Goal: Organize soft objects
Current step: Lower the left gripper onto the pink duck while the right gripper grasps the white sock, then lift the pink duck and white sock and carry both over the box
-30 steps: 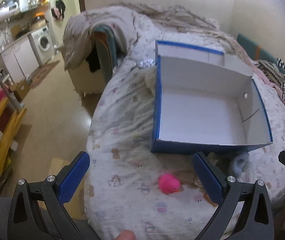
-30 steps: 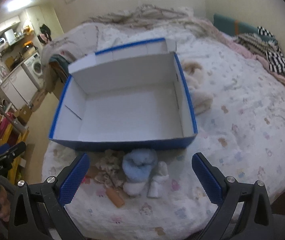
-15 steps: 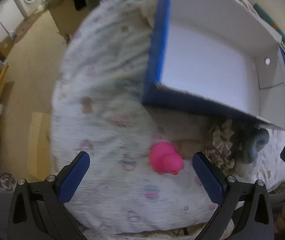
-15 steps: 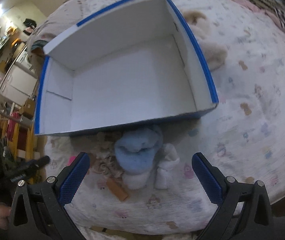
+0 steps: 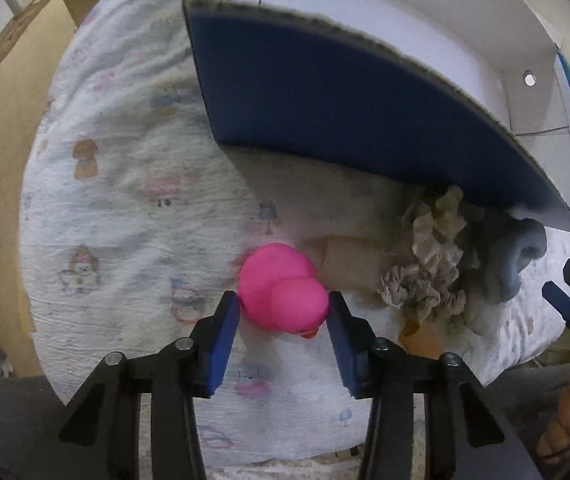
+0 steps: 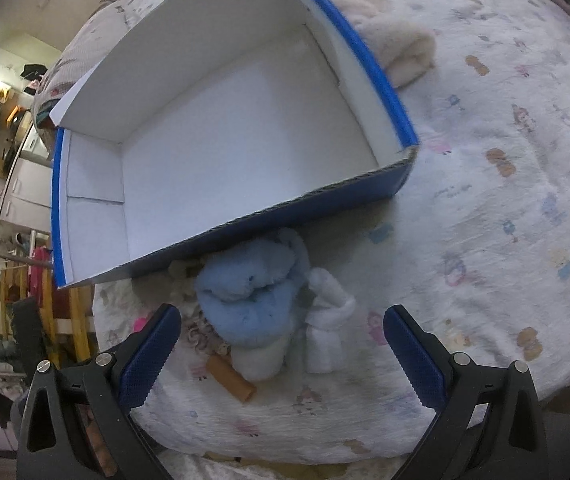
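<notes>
Pink and rounded, the toy duck (image 5: 283, 286) lies on the bed (image 5: 125, 208) right between the blue pads of our left claw (image 5: 283, 312). We see that its jaws have just been closing, and both pads now sit against the duck's sides, gripping it. Just beyond the duck lies a tan tube (image 5: 349, 266), and beside that a beige scrunchie (image 5: 433, 264) and a blue plush toy (image 5: 517, 264), all crowded against the near wall of the blue box (image 5: 345, 120), which stands close behind the duck. Our right claw (image 6: 283, 344) hangs wide open above the bed, holding nothing. Below it, between its pads, we see the blue plush toy (image 6: 249, 300) with a white rolled cloth (image 6: 327, 340) touching its right side and the tan tube (image 6: 231, 378) at its near edge. A cream blanket (image 6: 389, 40) lies beyond the box (image 6: 365, 60).
</notes>
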A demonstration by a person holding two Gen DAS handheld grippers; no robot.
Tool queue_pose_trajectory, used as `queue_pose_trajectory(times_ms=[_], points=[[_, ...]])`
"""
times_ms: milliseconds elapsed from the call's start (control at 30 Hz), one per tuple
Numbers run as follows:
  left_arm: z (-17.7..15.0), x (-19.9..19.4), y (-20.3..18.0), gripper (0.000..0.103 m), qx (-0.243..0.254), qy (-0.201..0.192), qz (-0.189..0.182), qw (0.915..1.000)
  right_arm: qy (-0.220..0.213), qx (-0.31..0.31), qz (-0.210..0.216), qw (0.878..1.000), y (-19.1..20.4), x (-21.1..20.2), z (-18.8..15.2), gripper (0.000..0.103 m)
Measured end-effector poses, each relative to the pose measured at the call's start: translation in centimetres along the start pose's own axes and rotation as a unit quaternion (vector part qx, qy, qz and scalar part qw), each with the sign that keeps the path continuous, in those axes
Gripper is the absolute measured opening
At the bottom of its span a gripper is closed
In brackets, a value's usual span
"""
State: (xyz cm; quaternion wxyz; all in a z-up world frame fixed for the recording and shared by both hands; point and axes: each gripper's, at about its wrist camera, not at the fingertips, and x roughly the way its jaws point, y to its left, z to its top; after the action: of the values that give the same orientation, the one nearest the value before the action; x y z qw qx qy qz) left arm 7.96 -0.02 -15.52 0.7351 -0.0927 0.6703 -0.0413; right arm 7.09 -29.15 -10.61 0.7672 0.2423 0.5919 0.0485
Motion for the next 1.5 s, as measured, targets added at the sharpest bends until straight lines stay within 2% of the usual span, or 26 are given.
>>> queue_pose_trajectory(times_ms=[33,67,133,167,200,300,400,467,533,567,633,700,800,1200,1367,1500], points=[[-0.2,0.1,0.0,0.04,0.001,-0.003,-0.001,1.0,0.0,-0.001,0.002,1.0,0.1,0.0,0.0,0.103],[-0.3,-0.2,0.0,0.024,0.003,-0.007,-0.002,1.0,0.0,-0.001,0.005,1.0,0.2,0.1,0.1,0.103],[-0.1,-1.2,0.3,0.025,0.002,-0.013,-0.008,0.9999,0.0,0.001,0.003,1.0,0.0,0.2,0.1,0.103],[-0.1,-1.7,0.8,0.025,-0.002,-0.019,-0.007,0.9998,-0.003,0.002,-0.006,1.0,-0.3,0.1,0.1,0.096],[-0.2,-2.4,0.9,0.025,-0.005,-0.028,-0.003,0.9996,-0.005,0.005,-0.015,1.0,-0.7,0.2,0.2,0.082],[-0.6,-3.1,1.6,0.025,-0.011,-0.026,-0.014,0.9995,-0.002,0.036,-0.041,0.999,-2.6,0.3,0.4,0.071],[-0.9,-2.6,2.3,0.025,-0.013,-0.029,-0.013,0.9994,0.012,0.053,-0.043,0.998,-3.6,0.8,0.5,0.059],[0.2,-2.7,2.4,0.025,-0.012,-0.031,-0.012,0.9994,0.021,0.041,-0.048,0.998,-3.2,1.4,0.7,0.054],[-0.3,-3.0,2.4,0.025,-0.013,-0.034,-0.014,0.9992,0.027,0.018,-0.063,0.997,-2.3,2.2,1.0,0.045],[-0.4,-3.1,2.5,0.025,-0.013,-0.036,-0.012,0.9992,0.031,0.006,-0.071,0.997,-1.9,2.5,1.0,0.037],[-0.3,-3.8,3.1,0.025,-0.017,-0.04,-0.008,0.999,0.032,-0.008,-0.086,0.996,-1.6,2.9,1.3,0.033],[-0.4,-4.1,3.5,0.025,-0.021,-0.044,-0.004,0.9988,0.024,-0.018,-0.096,0.995,-2.0,2.8,1.4,0.01],[-0.7,-4.9,3.7,0.025,-0.023,-0.054,0.0,0.9983,0.001,-0.033,-0.101,0.994,-1.7,1.8,1.3,0.006],[-2.3,-7.0,4.4,0.025,-0.021,-0.092,0.018,0.9954,-0.061,-0.076,-0.081,0.992,0.7,-2.3,-1.1,0.005],[-3.9,-9.6,4.0,0.025,-0.006,-0.143,0.034,0.9891,-0.109,-0.105,-0.051,0.987,2.2,-5.5,-2.6,0.005],[-4.6,-12.0,2.8,0.025,0.009,-0.195,0.049,0.9796,-0.163,-0.139,-0.022,0.976,4.4,-7.8,-3.7,0.005]])
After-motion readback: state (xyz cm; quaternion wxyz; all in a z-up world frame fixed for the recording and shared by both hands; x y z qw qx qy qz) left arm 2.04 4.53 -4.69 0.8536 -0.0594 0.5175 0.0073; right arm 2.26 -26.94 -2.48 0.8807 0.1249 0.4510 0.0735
